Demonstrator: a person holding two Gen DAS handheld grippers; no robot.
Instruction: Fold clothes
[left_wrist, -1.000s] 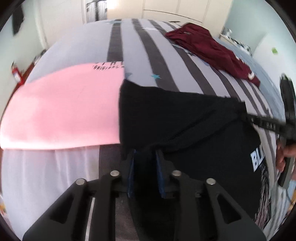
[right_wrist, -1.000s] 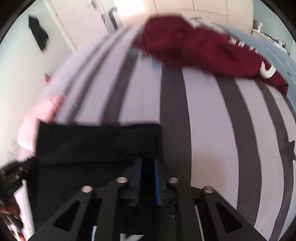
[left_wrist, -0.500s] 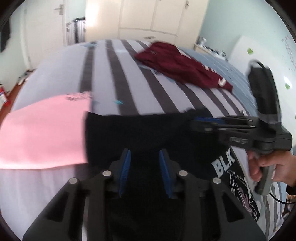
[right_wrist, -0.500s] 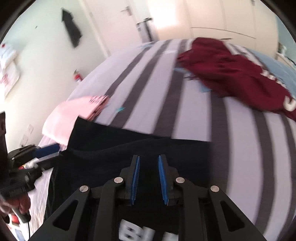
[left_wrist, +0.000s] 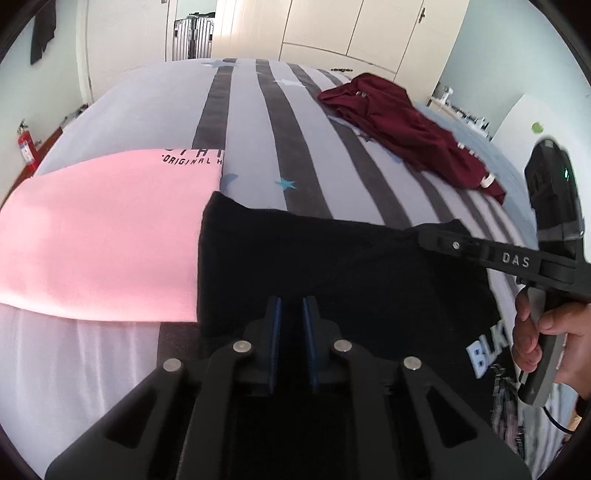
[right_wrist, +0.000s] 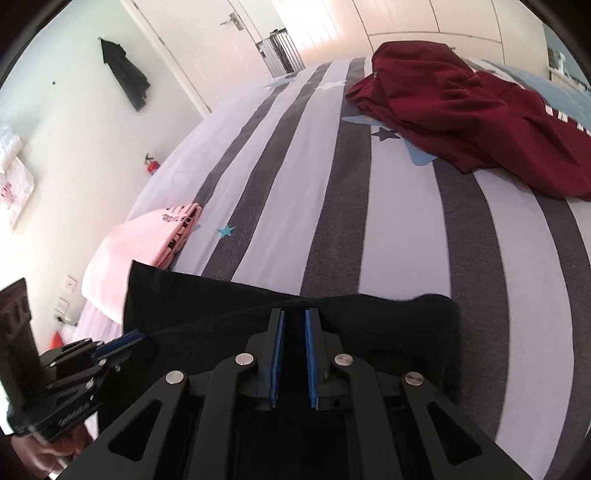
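A black T-shirt (left_wrist: 314, 258) with a pale "BLK" print lies folded across the near part of the striped bed (left_wrist: 251, 129). My left gripper (left_wrist: 291, 306) is low over its near left part, jaws closing on black cloth. The right wrist view shows that gripper (right_wrist: 122, 341) at the shirt's left edge. My right gripper (right_wrist: 294, 314) is at a raised ridge of the shirt (right_wrist: 221, 306), jaws closing with black cloth between them. From the left wrist view, the right gripper (left_wrist: 428, 236) reaches in from the right to the shirt's far right corner, with a hand (left_wrist: 546, 332) on its handle.
A folded pink garment (left_wrist: 99, 229) lies on the bed just left of the black shirt. A crumpled maroon garment (left_wrist: 402, 125) sits at the far right. Bare striped cover lies between them. Beyond are wardrobe doors, suitcases (left_wrist: 194, 37) and a fire extinguisher (left_wrist: 25, 146) by the left wall.
Both grippers held the black cloth a second ago, opened their jaws half a second ago, and have narrowed again on the shirt. The right gripper has swung and now points further left.
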